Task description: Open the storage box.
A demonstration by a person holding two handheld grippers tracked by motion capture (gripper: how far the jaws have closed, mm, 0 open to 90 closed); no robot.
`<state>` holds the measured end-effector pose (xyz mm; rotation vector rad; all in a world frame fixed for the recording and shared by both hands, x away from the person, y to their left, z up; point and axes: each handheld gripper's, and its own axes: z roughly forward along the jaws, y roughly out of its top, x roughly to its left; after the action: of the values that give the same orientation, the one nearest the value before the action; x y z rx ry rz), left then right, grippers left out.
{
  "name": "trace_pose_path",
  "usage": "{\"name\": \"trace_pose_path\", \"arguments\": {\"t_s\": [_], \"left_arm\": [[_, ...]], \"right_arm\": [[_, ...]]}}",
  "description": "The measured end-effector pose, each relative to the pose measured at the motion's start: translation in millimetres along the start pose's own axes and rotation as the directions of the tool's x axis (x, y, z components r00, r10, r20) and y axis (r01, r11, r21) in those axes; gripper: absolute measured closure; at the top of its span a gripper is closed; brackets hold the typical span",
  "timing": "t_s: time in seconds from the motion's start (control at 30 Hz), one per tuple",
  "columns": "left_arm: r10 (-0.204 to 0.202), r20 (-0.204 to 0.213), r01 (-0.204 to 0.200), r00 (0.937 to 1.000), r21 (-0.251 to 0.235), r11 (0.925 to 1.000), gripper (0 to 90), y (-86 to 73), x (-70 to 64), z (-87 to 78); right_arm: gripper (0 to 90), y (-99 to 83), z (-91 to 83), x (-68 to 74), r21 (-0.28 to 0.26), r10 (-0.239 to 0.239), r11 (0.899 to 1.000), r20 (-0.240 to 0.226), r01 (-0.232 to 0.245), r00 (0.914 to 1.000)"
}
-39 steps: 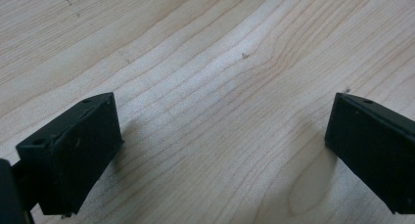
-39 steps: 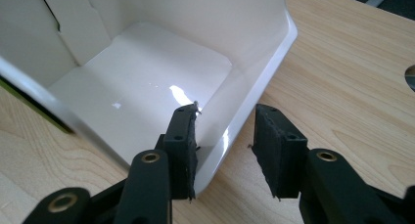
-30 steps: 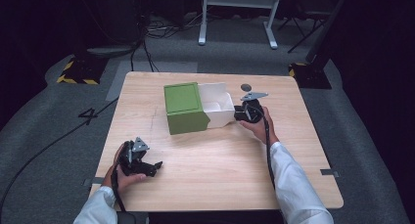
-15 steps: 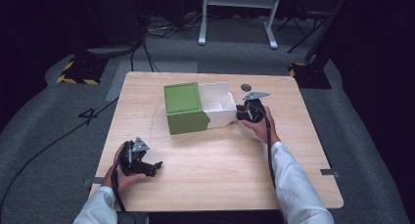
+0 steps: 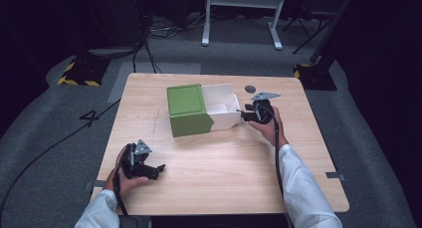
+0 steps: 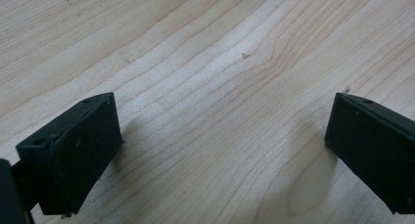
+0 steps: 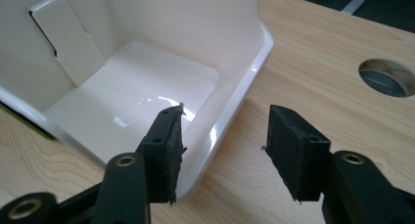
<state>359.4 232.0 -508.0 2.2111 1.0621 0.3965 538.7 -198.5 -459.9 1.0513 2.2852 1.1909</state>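
A green box point(image 5: 188, 111) stands at the middle of the wooden table point(image 5: 224, 163). Its glossy white inner tray point(image 5: 221, 106) sticks out to the right. My right gripper point(image 5: 245, 114) is at the tray's right end. In the right gripper view the white tray point(image 7: 147, 87) has nothing in it, and my right gripper point(image 7: 225, 131) is open, one jaw over the tray's inside and the other outside its corner wall, not closed on it. My left gripper point(image 5: 158, 169) rests low at the near left, far from the box. It is open over bare wood point(image 6: 222, 136).
A round hole point(image 5: 250, 89) in the tabletop lies just behind the right gripper; it shows as the hole point(image 7: 386, 77) to the right of the jaws. Dark floor with cables surrounds the table, and a metal stand point(image 5: 241, 9) is at the back.
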Motion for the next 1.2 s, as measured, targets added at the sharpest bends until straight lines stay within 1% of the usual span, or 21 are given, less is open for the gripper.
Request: {"name": "trace_pose_path", "arguments": {"t_s": [0.17,0.3,0.47,0.53,0.57,0.6,0.77,0.9,0.97,1.0,1.1,1.2], "left_arm": [[0.0,0.0,0.0,1.0,0.0,1.0,0.4,0.0,0.0,0.0],[0.0,0.0,0.0,1.0,0.0,1.0,0.4,0.0,0.0,0.0],[0.0,0.0,0.0,1.0,0.0,1.0,0.4,0.0,0.0,0.0],[0.0,0.0,0.0,1.0,0.0,1.0,0.4,0.0,0.0,0.0],[-0.001,0.0,0.001,1.0,0.0,1.0,0.4,0.0,0.0,0.0],[0.0,0.0,0.0,1.0,0.0,1.0,0.4,0.0,0.0,0.0],[0.0,0.0,0.0,1.0,0.0,1.0,0.4,0.0,0.0,0.0],[-0.001,0.0,0.001,1.0,0.0,1.0,0.4,0.0,0.0,0.0],[0.0,0.0,0.0,1.0,0.0,1.0,0.4,0.0,0.0,0.0],[0.0,0.0,0.0,1.0,0.0,1.0,0.4,0.0,0.0,0.0],[0.0,0.0,0.0,1.0,0.0,1.0,0.4,0.0,0.0,0.0],[0.0,0.0,0.0,1.0,0.0,1.0,0.4,0.0,0.0,0.0]], "right_arm": [[43.2,2.1,-14.5,-3.2,-0.02,0.001,1.0,0.003,-0.001,1.0],[42.6,2.6,-27.2,-4.7,-0.036,-0.006,0.999,0.006,0.006,1.0],[42.3,1.1,-45.2,-4.3,-0.055,-0.038,0.998,0.006,0.038,0.9993],[42.1,0.6,-48.2,-3.8,-0.061,-0.038,0.997,0.003,0.038,0.9993],[41.6,-0.6,-54.2,-3.2,-0.062,-0.056,0.997,0.002,0.056,0.9984],[41.4,-1.0,-56.2,-2.7,-0.062,-0.06,0.996,0.002,0.06,0.9982],[39.8,-4.5,-69.5,-1.3,-0.07,-0.085,0.994,-0.014,0.084,0.9963],[38.4,-8.6,-79.0,2.4,-0.063,-0.115,0.992,-0.027,0.113,0.993],[37.6,-10.8,-83.3,3.8,-0.056,-0.13,0.99,-0.025,0.128,0.9912],[37.3,-11.8,-85.0,4.5,-0.054,-0.132,0.99,-0.03,0.13,0.9908],[35.7,-16.5,-92.9,8.2,-0.039,-0.161,0.986,-0.035,0.16,0.9863],[34.6,-22.3,-100.4,11.0,-0.034,-0.179,0.983,-0.042,0.178,0.9829]]}}
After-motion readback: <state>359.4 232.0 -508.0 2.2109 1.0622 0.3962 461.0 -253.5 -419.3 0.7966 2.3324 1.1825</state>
